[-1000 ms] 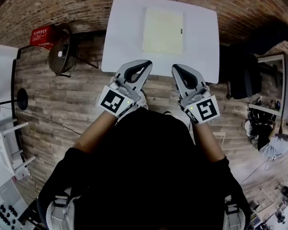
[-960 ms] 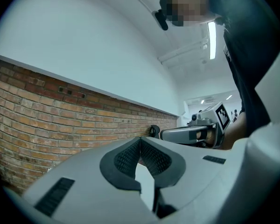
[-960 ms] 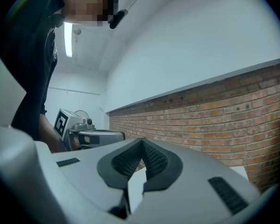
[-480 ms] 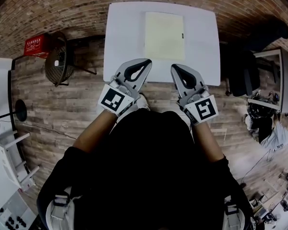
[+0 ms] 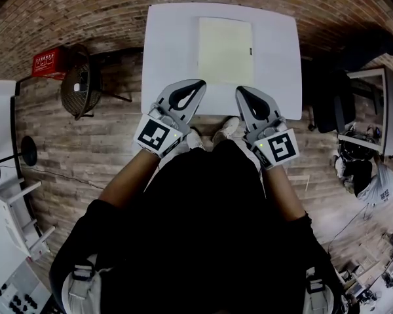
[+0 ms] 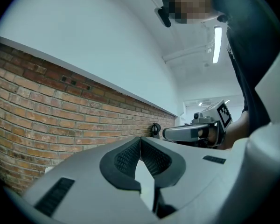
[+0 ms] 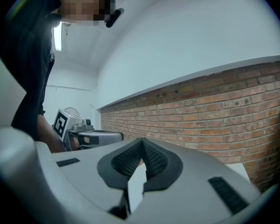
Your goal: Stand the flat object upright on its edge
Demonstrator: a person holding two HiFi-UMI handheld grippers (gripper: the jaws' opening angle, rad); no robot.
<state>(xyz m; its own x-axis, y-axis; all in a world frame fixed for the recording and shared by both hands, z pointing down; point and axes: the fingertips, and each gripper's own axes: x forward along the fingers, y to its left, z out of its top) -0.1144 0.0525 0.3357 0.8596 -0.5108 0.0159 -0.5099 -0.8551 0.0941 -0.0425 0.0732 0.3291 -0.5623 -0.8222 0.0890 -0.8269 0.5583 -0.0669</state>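
Observation:
A pale yellow flat book [image 5: 225, 50] lies flat on the white table [image 5: 170, 51], toward its far middle. My left gripper [image 5: 198, 84] hovers over the table's near edge, left of the book, jaws shut with nothing between them. My right gripper [image 5: 240, 90] sits beside it at the near edge, also shut and empty. In the left gripper view the jaw tips [image 6: 140, 138] meet, and the right gripper [image 6: 191, 132] shows to the side. In the right gripper view the tips [image 7: 142, 140] meet too, with the left gripper [image 7: 91, 135] beside them. The book is hidden in both gripper views.
A brick wall [image 5: 118, 5] runs behind the table. A round black chair [image 5: 78, 84] and a red crate [image 5: 49, 61] stand at the left. A black office chair [image 5: 334, 103] stands to the right of the table. White furniture [image 5: 3, 195] stands at the far left.
Both grippers have moved a little forward, from just short of the table's near edge to over it. Both stay shut. The book has not moved.

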